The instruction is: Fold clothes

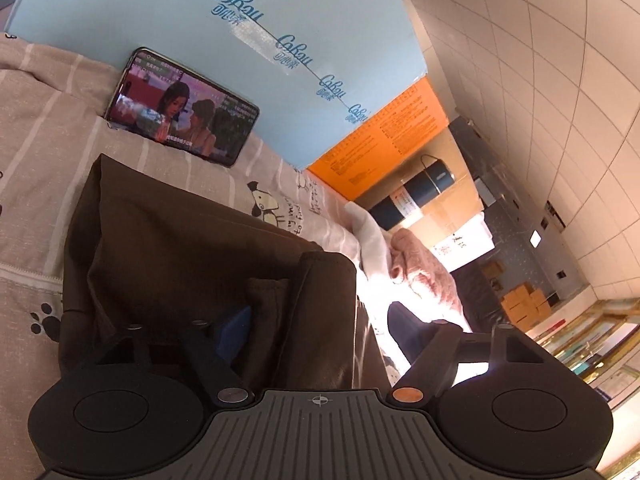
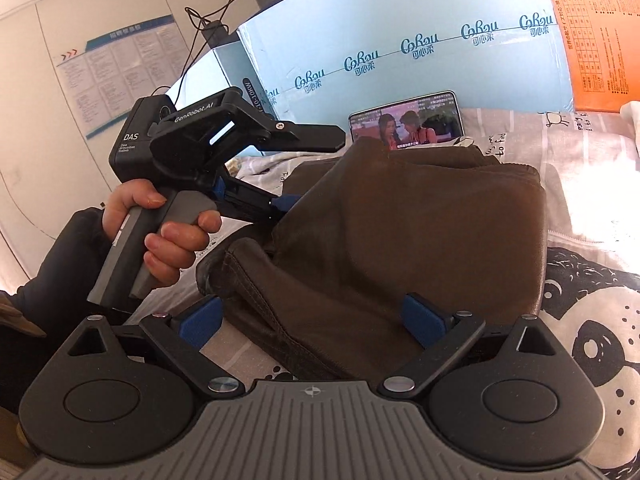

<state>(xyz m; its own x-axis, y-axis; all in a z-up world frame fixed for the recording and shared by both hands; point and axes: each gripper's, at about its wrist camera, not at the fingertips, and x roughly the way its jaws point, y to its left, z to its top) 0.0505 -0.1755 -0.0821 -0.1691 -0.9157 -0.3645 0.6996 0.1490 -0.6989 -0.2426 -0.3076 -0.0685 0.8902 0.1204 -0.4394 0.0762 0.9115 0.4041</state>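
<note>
Centre frame, your wide-open right gripper [image 2: 316, 316] straddles the dark brown folded garment [image 2: 400, 240]; your left gripper [image 2: 276, 206] pinches its left edge.

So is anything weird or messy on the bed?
A little. A phone playing a video is propped against the blue box right behind the brown garment being folded. A pink and white heap of clothes lies bunched at the bed's far edge. Nothing looks spilled or broken.
</note>
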